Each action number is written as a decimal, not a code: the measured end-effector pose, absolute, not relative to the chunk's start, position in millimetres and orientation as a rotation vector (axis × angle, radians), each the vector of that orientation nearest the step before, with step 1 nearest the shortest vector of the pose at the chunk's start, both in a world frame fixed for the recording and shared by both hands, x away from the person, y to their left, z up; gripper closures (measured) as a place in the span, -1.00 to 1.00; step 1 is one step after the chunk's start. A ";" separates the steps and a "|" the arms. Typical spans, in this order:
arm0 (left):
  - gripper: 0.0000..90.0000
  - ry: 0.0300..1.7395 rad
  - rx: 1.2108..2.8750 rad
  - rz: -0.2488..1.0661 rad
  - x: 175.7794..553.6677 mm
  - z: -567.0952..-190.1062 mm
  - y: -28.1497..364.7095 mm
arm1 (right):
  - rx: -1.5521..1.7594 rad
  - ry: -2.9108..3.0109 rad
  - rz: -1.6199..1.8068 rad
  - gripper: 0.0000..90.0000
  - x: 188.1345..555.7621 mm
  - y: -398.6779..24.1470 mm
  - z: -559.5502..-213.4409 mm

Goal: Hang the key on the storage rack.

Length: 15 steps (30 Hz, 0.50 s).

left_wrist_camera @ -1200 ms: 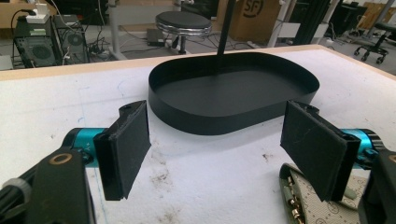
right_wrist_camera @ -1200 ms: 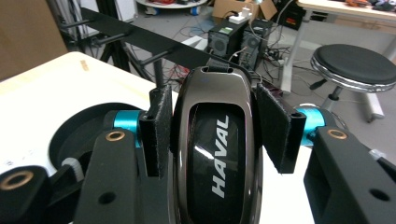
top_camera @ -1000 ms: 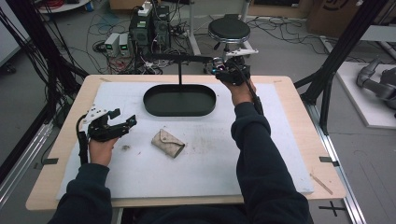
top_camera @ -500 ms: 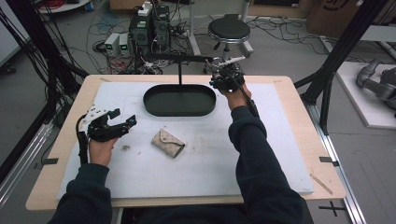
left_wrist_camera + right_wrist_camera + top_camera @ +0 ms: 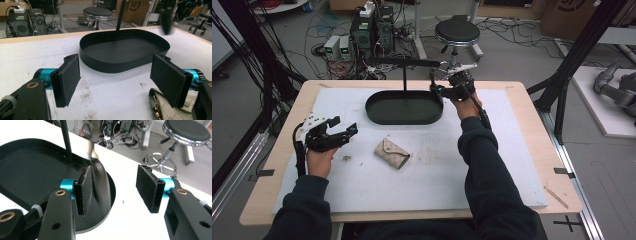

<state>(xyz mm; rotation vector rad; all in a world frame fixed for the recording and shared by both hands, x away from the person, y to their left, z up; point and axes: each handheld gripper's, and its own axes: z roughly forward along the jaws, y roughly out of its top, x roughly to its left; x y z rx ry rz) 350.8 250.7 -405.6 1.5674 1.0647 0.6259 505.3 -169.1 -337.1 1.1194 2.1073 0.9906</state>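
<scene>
While the left gripper point(image 5: 343, 134) waits open-fingered beside the beige fabric pouch point(image 5: 391, 153), the open right gripper point(image 5: 443, 90) has swung toward the black oval tray point(image 5: 404, 116)

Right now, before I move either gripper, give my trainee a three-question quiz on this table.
1. True or false: the left gripper has its jaws shut.
2. Which lies nearer the left gripper: A) the black tray, B) the beige pouch?
3. Fill in: the right gripper hovers by the tray's ____ end, as the high view shows it.

Key
1. False: both pads stand wide apart, with nothing between them.
2. B
3. Right: its jaws are open beside the rim, near the stand's upright black post.
</scene>
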 end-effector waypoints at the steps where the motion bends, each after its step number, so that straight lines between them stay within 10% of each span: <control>1: -0.47 1.065 1.567 0.626 350.8 -405.6 250.7 | 1.119 2.107 0.991 0.07 505.3 -169.1 -337.1; 15: -0.47 1.045 1.567 0.625 349.8 -404.7 248.8 | 0.988 2.119 1.092 -0.54 459.1 -234.8 -336.1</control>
